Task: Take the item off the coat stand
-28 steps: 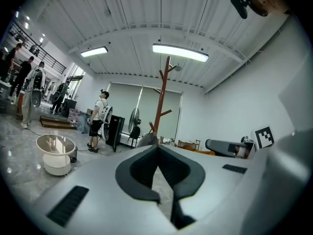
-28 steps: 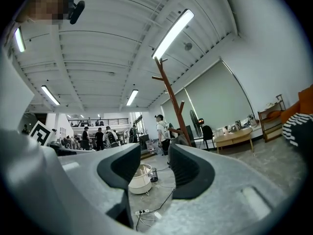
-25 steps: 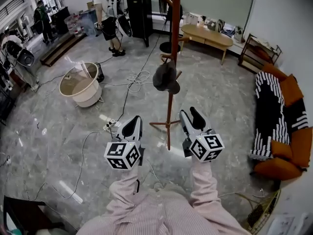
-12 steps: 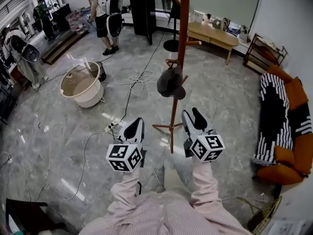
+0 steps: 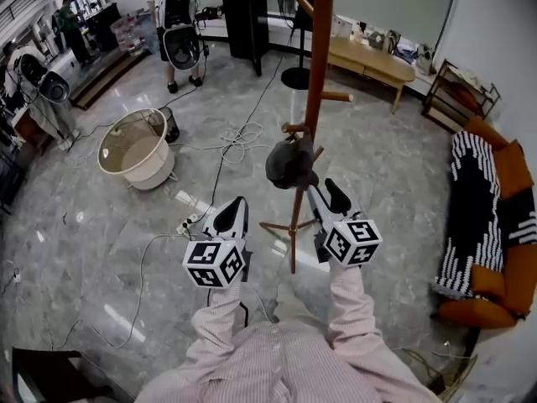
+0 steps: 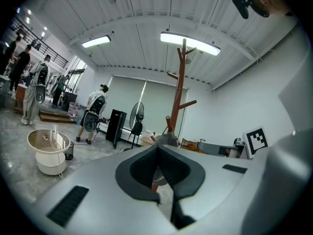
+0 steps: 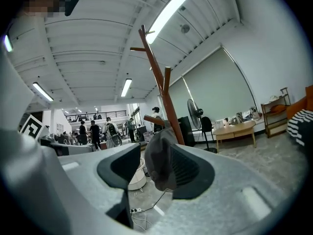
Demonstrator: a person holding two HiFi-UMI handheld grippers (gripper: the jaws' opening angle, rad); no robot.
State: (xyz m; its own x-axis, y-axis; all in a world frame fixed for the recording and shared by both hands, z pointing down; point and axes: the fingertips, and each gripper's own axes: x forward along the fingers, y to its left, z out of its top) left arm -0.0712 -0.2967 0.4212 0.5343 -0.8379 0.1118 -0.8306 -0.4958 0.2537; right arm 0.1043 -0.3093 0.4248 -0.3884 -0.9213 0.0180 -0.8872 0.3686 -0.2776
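On a low peg of the coat stand (image 5: 317,57) hangs the dark hat (image 5: 291,161), framed between the right hand-held gripper's (image 5: 322,188) wide-apart jaws but not gripped; the left hand-held gripper (image 5: 237,203) is closed and empty

Bright, even indoor light comes from ceiling strips (image 6: 190,42), which blow out white in both gripper views. The glossy floor (image 5: 101,250) carries pale glare streaks. Fisheye distortion bends every edge. The gripper-view corners go black, and the near fingers (image 7: 122,166) look soft.
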